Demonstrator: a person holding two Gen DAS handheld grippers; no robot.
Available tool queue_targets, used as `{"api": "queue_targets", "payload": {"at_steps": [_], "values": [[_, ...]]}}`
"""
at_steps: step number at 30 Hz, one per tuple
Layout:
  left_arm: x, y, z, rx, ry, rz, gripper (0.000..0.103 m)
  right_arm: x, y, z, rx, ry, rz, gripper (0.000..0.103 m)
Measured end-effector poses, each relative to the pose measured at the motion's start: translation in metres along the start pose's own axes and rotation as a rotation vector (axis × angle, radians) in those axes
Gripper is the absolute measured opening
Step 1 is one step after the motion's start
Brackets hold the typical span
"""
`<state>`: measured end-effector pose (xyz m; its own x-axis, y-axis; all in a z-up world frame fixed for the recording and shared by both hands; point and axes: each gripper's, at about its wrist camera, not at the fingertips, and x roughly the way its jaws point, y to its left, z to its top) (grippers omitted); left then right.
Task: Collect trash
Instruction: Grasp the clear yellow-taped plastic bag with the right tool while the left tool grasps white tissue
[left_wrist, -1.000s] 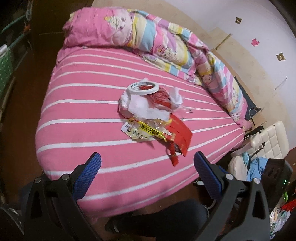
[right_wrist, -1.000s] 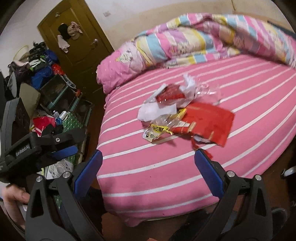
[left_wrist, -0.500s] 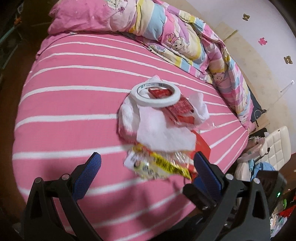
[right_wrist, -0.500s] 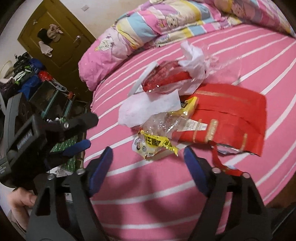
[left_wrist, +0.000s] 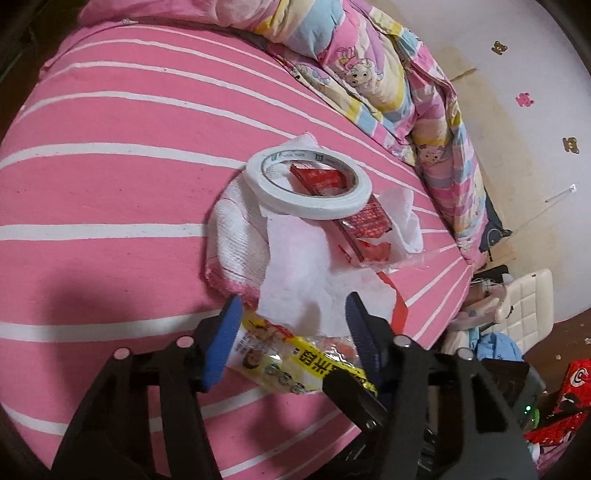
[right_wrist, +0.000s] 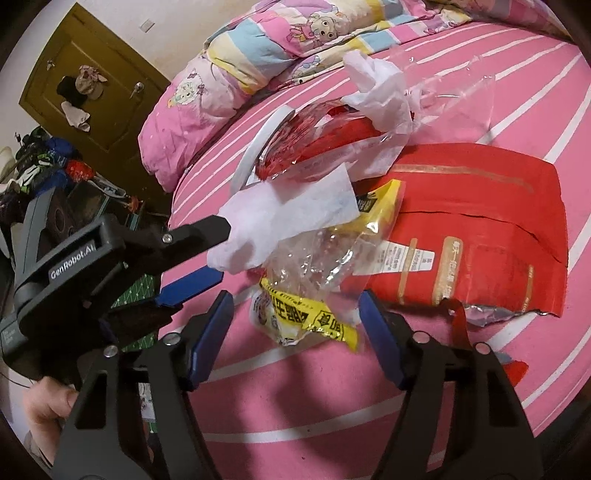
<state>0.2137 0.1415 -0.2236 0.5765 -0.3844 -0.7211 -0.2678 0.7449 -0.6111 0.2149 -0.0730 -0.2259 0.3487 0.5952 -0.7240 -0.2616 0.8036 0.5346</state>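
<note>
A heap of trash lies on the pink striped bed (left_wrist: 110, 192). It holds a white tissue (left_wrist: 306, 280), a clear wrapper with a yellow label (left_wrist: 295, 363), a red packet (left_wrist: 354, 218), a white tape roll (left_wrist: 306, 184) and a white knit cloth (left_wrist: 236, 243). My left gripper (left_wrist: 291, 332) is open, its fingers on either side of the tissue's near edge and the wrapper. In the right wrist view my right gripper (right_wrist: 295, 321) is open around the yellow-label wrapper (right_wrist: 306, 314), beside a large red bag (right_wrist: 472, 236). The left gripper (right_wrist: 207, 254) shows there with its fingers around the tissue (right_wrist: 280, 218).
A rolled pink patterned quilt (left_wrist: 369, 74) lies along the bed's far side. A brown door (right_wrist: 85, 92) and cluttered shelves (right_wrist: 44, 177) stand left of the bed. A white chair (left_wrist: 524, 299) and red bags (left_wrist: 565, 402) sit by the bed's right edge.
Both grippers have moved forward and down onto the trash heap. Both have narrowed, the left around the tissue, the right around the yellow-label wrapper.
</note>
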Motion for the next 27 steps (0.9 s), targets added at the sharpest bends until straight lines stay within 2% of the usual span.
{"api": "queue_targets", "payload": {"at_steps": [4,5,8,10,13,21,23,27], "values": [[0.003,0.002,0.002,-0.015,-0.003,-0.017,0.046,0.004,0.000,0.001,0.003,0.008,0.006,0.047],[0.004,0.003,0.002,-0.022,-0.003,-0.022,0.045,0.005,0.000,0.001,0.003,0.011,0.007,0.047],[0.007,0.005,0.003,-0.034,0.005,-0.027,0.030,0.005,-0.002,0.000,0.013,0.012,0.008,0.046],[0.006,0.006,0.002,-0.042,0.002,-0.039,0.016,0.005,-0.003,0.001,0.018,0.007,0.008,0.040],[0.000,0.003,0.001,-0.035,-0.015,-0.052,0.008,0.001,-0.003,0.000,0.012,-0.003,0.003,0.036],[-0.014,0.004,-0.007,-0.053,-0.024,-0.069,0.007,-0.010,-0.002,-0.002,0.010,-0.008,-0.002,0.031],[-0.018,0.004,-0.011,-0.049,-0.032,-0.073,0.000,-0.013,-0.001,-0.003,0.008,-0.012,-0.005,0.029],[-0.031,0.000,-0.016,-0.028,-0.065,-0.085,0.000,-0.024,0.001,-0.004,0.000,-0.026,-0.006,0.027]]}}
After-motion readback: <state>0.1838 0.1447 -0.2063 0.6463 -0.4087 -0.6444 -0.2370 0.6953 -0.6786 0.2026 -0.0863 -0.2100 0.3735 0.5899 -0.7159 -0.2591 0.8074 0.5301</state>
